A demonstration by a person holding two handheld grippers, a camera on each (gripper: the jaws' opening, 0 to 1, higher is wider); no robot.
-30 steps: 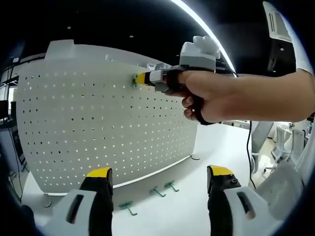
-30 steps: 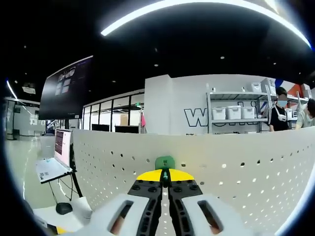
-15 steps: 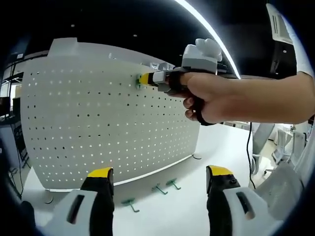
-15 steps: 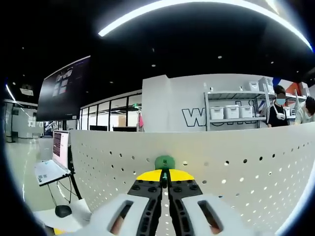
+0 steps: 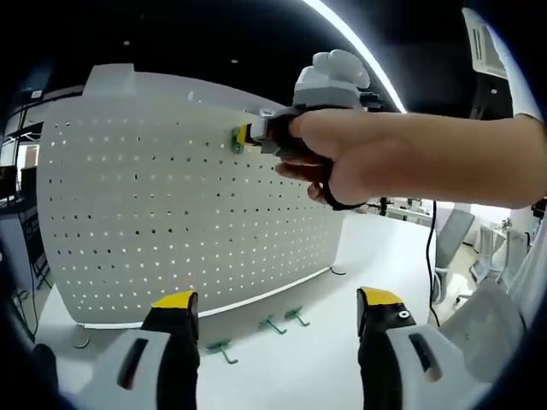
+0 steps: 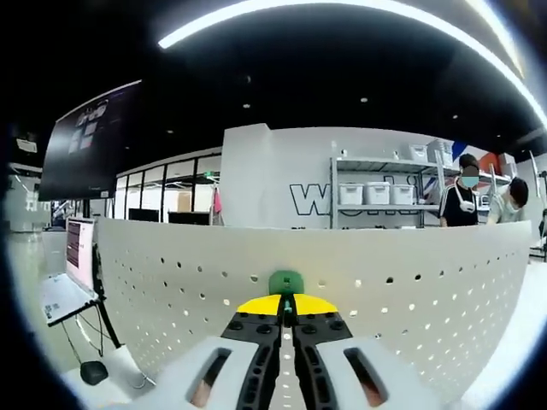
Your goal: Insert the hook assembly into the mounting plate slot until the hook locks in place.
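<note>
A white perforated mounting plate stands upright on a white table. In the left gripper view a hand holds the right gripper against the plate's upper part, shut on a green hook. In the right gripper view the yellow-tipped jaws of the right gripper meet on the green hook, which presses against the mounting plate near its top edge. My left gripper hangs open over the table in front of the plate, holding nothing.
Three spare green hooks lie on the table at the plate's foot. Beyond the plate stand shelves with white bins, two people, and a laptop on a stand at left.
The right gripper with the hook has tilted and shifted slightly left along the plate's top. The right view has swung, bringing the people nearer the middle. The left gripper holds still.
</note>
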